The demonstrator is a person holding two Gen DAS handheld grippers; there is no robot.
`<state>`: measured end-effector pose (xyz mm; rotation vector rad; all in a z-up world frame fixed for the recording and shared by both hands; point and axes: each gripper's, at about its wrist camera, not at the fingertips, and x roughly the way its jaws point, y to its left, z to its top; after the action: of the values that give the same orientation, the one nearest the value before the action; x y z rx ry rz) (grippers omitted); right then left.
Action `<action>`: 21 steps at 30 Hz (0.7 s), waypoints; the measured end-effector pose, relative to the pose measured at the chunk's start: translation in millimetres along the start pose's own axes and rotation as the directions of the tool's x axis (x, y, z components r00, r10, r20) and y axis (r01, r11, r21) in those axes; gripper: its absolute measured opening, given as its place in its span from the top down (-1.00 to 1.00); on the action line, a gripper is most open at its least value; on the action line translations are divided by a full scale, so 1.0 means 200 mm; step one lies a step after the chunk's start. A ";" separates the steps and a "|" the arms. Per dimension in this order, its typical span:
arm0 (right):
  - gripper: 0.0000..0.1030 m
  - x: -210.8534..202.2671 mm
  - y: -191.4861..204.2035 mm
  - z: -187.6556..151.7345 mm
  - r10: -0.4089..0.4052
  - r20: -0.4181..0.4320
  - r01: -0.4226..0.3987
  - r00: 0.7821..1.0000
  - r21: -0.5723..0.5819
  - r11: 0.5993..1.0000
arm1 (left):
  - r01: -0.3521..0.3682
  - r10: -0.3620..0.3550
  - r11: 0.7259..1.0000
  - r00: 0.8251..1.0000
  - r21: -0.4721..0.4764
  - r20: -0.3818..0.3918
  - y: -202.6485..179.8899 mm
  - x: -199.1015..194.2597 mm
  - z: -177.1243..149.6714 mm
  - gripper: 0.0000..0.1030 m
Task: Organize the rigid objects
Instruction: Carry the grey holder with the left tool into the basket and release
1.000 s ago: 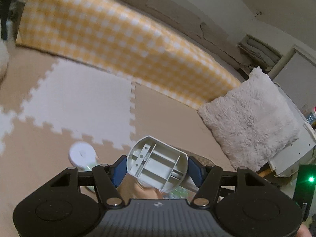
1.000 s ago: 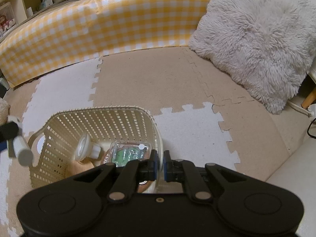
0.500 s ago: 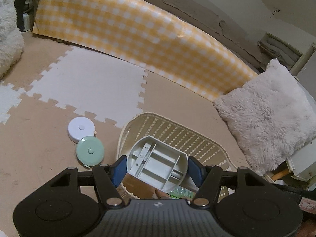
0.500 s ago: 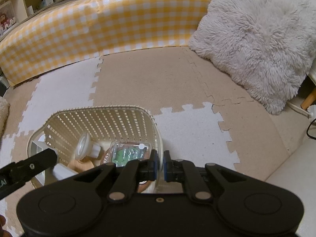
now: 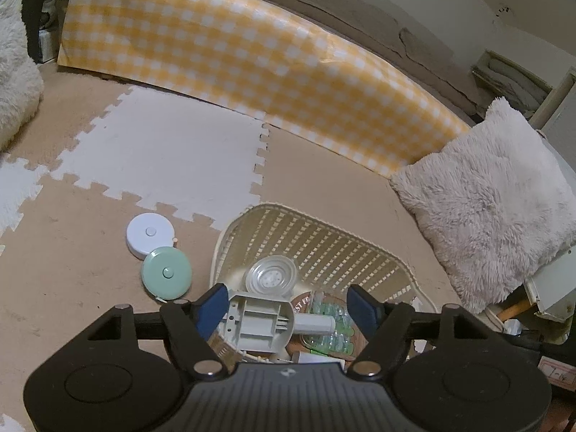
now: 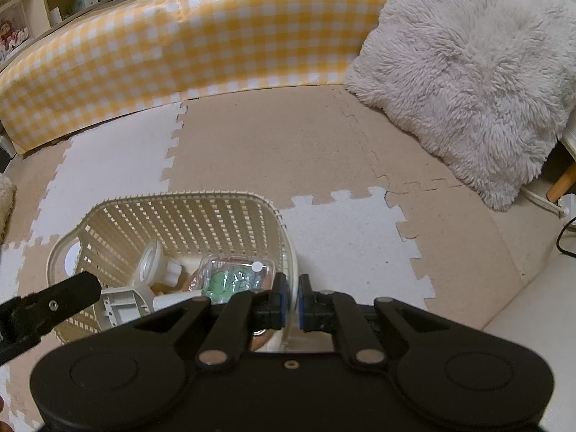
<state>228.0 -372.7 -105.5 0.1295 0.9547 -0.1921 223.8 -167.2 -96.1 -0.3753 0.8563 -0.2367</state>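
Observation:
A cream slatted basket stands on the foam floor mat. My left gripper hovers over its near end with its jaws opening. A grey ribbed plastic piece lies between them, beside the left pad and well apart from the right one, resting on the basket's contents. In the right wrist view, one black finger of the left gripper reaches in from the left. My right gripper is shut on the basket's right rim. A white tape measure and a green tape measure lie on the mat left of the basket.
Inside the basket are a clear funnel-shaped part and a clear box with green contents. A fluffy cushion lies to the right. A yellow checked panel borders the mat behind.
The left gripper came over the basket and tipped down. Its jaws spread and the grey piece slipped from the pads into the basket. The right gripper kept still.

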 end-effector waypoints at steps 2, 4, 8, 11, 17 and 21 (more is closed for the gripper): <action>0.87 0.00 0.00 0.00 -0.001 0.001 0.001 1.000 -0.002 1.000 | 0.002 -0.002 1.000 1.000 -0.001 -0.002 0.00 0.00 0.00 -0.43; 0.87 0.00 0.00 0.00 -0.001 0.000 0.001 1.000 -0.001 1.000 | 0.002 -0.002 1.000 1.000 0.004 -0.003 0.00 -0.01 0.00 -0.43; 0.87 0.00 0.00 0.00 -0.001 0.000 0.001 1.000 -0.001 1.000 | -0.003 0.003 1.000 1.000 0.018 -0.003 -0.01 -0.02 0.00 -0.44; 0.87 0.00 0.00 0.00 0.000 0.000 0.000 1.000 -0.001 1.000 | -0.002 0.002 1.000 1.000 0.015 -0.006 -0.01 -0.03 0.00 -0.45; 0.87 0.00 0.00 0.00 0.002 0.000 -0.002 1.000 0.001 1.000 | -0.003 0.000 0.999 0.998 0.054 0.055 -0.04 -0.10 0.04 -0.49; 0.87 0.00 0.00 0.00 0.003 0.000 -0.003 1.000 0.002 1.000 | 0.024 -0.031 0.997 0.995 0.077 0.092 -0.07 -0.14 0.08 -0.57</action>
<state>228.2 -373.7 -105.7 0.1325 0.9543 -0.1903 216.5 -165.9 -62.1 -0.3251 0.7487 -0.2739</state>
